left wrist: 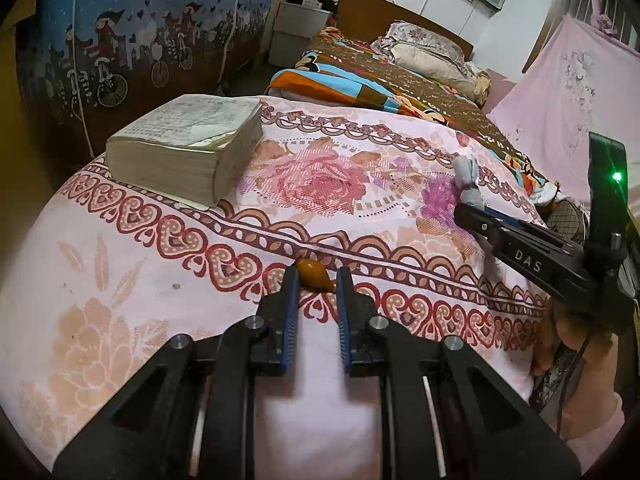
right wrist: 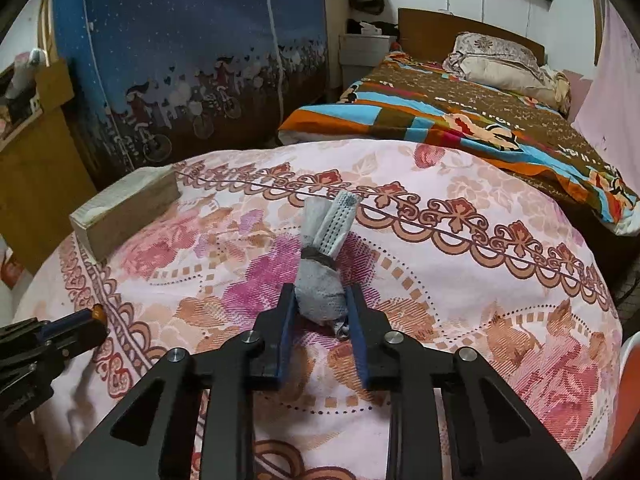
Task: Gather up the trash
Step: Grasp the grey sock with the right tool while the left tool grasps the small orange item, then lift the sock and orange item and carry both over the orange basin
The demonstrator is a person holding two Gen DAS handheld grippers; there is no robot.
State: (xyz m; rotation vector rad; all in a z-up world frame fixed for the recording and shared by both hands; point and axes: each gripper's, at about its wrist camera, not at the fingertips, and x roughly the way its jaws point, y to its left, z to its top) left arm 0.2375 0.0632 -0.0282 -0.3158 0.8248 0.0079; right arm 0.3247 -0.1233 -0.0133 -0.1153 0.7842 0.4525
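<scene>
On the floral bedspread [left wrist: 160, 320], the left gripper [left wrist: 316, 280] sits low with its jaws parted narrowly around a small brown scrap [left wrist: 314, 274], which lies between the blue pads without clearly being pinched. Further over, the right gripper [right wrist: 320, 300] has its fingers closed against the sides of a grey tied bundle [right wrist: 322, 280] resting on the cloth. A thick book [left wrist: 188, 148] lies near the bed's far left edge.
</scene>
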